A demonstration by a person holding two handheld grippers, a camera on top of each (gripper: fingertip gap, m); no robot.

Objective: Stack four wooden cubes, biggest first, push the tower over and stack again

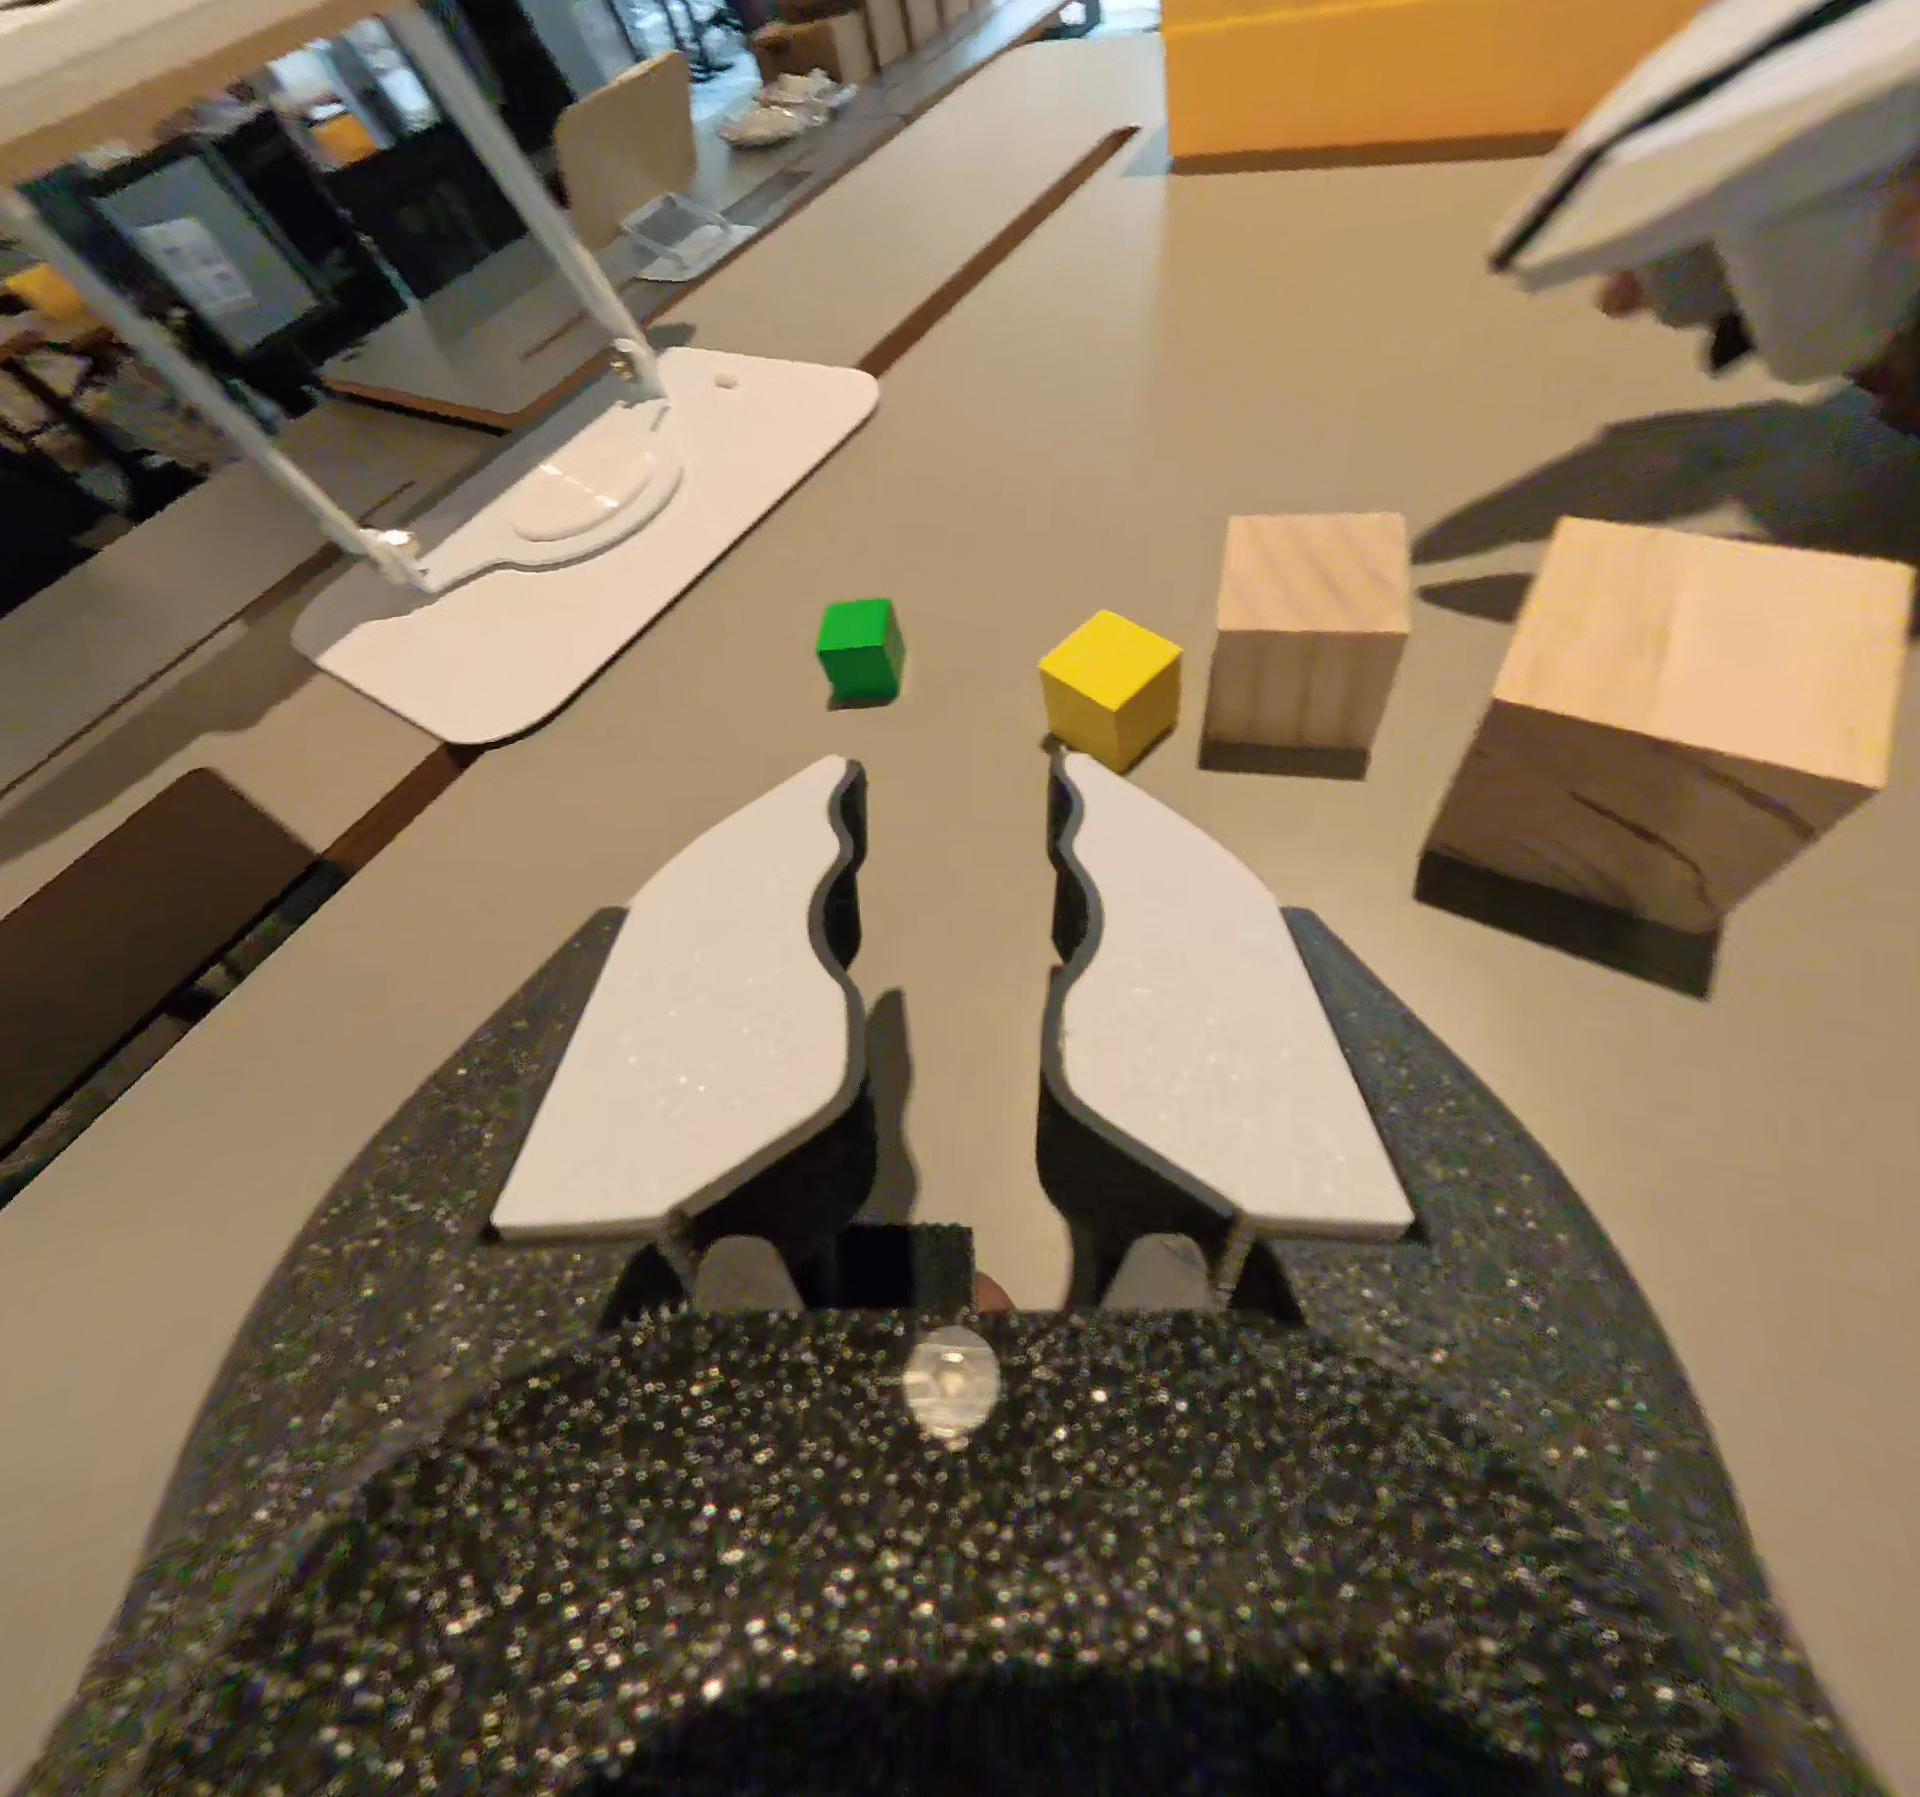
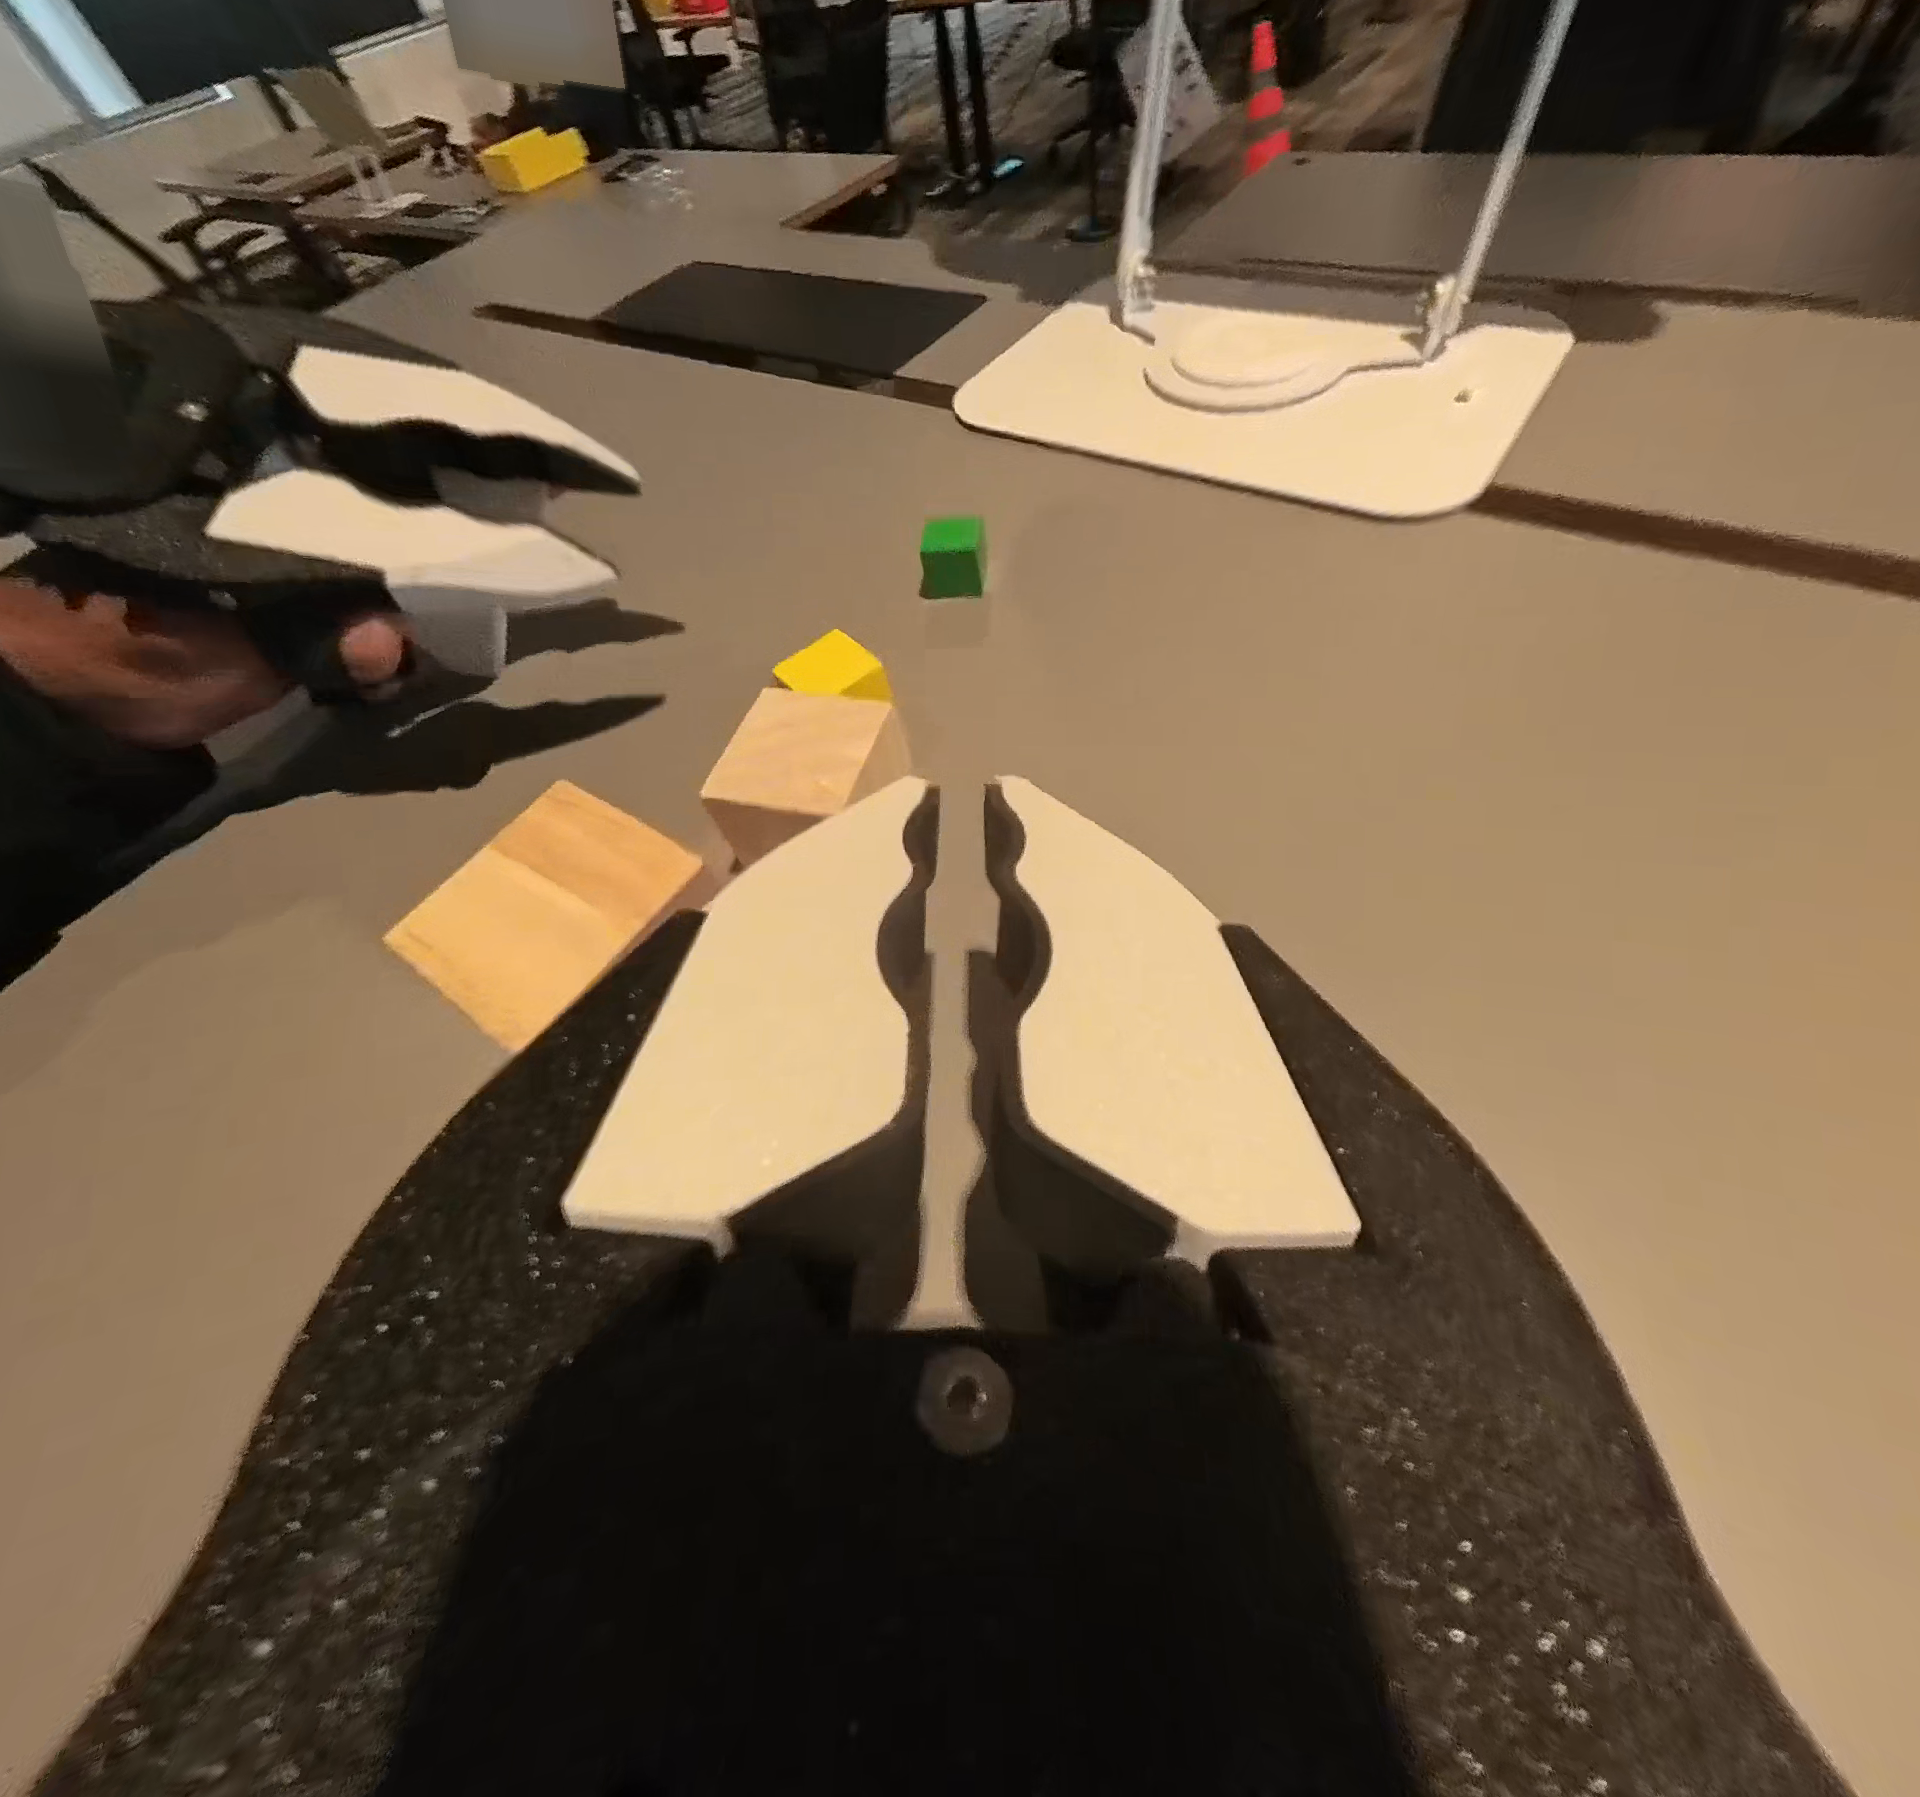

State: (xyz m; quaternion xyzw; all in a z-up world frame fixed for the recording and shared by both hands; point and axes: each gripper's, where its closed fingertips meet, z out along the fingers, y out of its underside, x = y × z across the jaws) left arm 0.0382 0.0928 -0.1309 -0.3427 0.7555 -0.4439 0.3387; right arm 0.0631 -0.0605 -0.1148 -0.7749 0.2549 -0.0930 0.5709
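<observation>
Meanwhile, four cubes lie unstacked in a row on the grey table (image 1: 1039, 376): large pale wooden cube (image 1: 1683, 708), medium pale wooden cube (image 1: 1304, 641), small yellow painted cube (image 1: 1112, 687), tiny green painted cube (image 1: 859, 651) farthest left. Left gripper (image 1: 954, 771) hovers empty, moderately parted; right gripper (image 2: 958, 791) nearly closed, empty. Rigid, light, likely smooth blocks; best pinched across opposite flat faces.

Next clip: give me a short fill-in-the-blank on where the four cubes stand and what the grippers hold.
1. None of the four cubes is stacked; all rest directly on the ____.
2. The smallest cube is coloured ____.
3. The yellow cube lies between the green cube and the ____ plain wooden cube.
4. The left gripper and right gripper each hold ____.

Missing words: table; green; smaller; nothing
</observation>
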